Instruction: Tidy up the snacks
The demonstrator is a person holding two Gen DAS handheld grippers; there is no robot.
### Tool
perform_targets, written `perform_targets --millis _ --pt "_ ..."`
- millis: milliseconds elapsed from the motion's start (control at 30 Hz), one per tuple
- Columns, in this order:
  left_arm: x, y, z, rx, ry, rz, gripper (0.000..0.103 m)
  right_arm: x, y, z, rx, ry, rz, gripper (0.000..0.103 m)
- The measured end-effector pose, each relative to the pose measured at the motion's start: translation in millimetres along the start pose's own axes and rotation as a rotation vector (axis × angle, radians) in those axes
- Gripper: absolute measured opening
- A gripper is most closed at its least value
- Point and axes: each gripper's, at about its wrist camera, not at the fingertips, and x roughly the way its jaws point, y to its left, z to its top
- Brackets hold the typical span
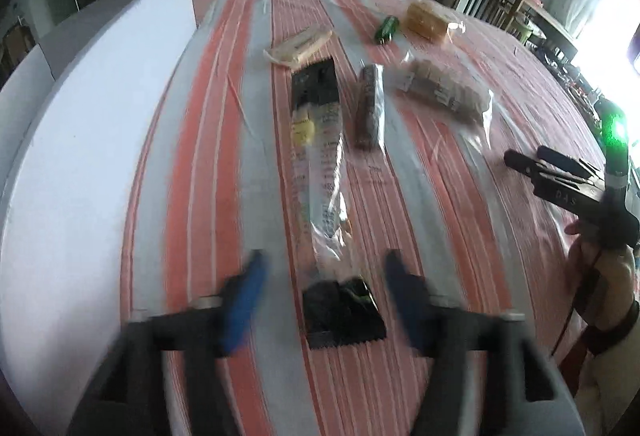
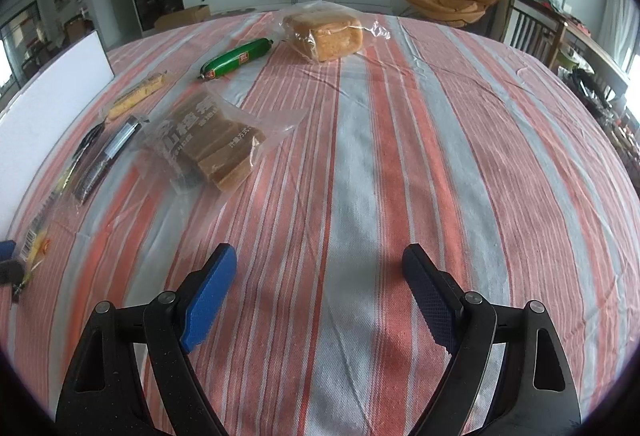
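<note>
A long snack packet (image 1: 320,164) with black ends lies lengthwise on the striped tablecloth (image 1: 440,236). Its near end sits between the blue fingers of my left gripper (image 1: 324,276), which is blurred and open, its pads clear of the packet. Beside the packet are a dark stick packet (image 1: 370,108), a bag of brown cakes (image 1: 444,92), a cracker packet (image 1: 300,46), a green sausage (image 1: 387,28) and bagged bread (image 1: 428,20). My right gripper (image 2: 320,256) hangs open over bare cloth, well right of the cakes (image 2: 212,144), sausage (image 2: 236,58) and bread (image 2: 326,36).
A white board (image 1: 100,136) runs along the table's left side and is also in the right wrist view as a white board (image 2: 52,96). Chairs and a sideboard stand beyond the far edge. A hand holds the right gripper (image 1: 528,156) at the right.
</note>
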Motion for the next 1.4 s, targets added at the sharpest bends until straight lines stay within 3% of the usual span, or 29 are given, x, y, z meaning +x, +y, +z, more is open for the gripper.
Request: perform_targets --millis 200,333,400,467,633,700,767,967,1400 --pt "26.4 16.0 22.7 -0.087 -0.02 -0.019 0.072 0.5 0.4 0.1 0.002 -0.001 -0.002 0.087" --pt "41.0 8.4 35.0 -0.04 -0.02 0.066 0.073 0.0 0.0 -0.5 0.003 -0.001 -0.002 0.087" --pt "43.1 10.2 33.8 -0.04 -0.031 0.102 0.069 -0.1 0.0 -0.5 0.003 -0.001 -0.002 0.087" --pt "38.2 18.5 29.1 -0.078 -0.057 0.118 0.056 0.1 0.0 -0.5 0.003 -0.001 -0.002 0.087" --pt "28.3 37.4 17.0 -0.144 -0.064 0.13 0.056 0.1 0.1 -0.5 0.003 -0.001 -0.003 0.087" --pt "28.3 34.8 15.1 -0.114 -0.062 0.132 0.061 0.1 -0.1 -0.5 0.004 -0.001 -0.001 0.087" --pt "31.1 28.4 15.1 -0.073 -0.058 0.13 0.077 0.2 -0.3 -0.4 0.007 -0.002 0.001 0.087" --pt "42.7 16.0 17.7 -0.036 -0.105 0.158 0.093 0.3 -0.2 -0.4 0.005 -0.001 -0.001 0.087" --pt "43.6 13.6 12.7 -0.048 -0.136 0.178 0.103 -0.1 -0.7 -0.6 0.009 -0.002 0.002 0.087"
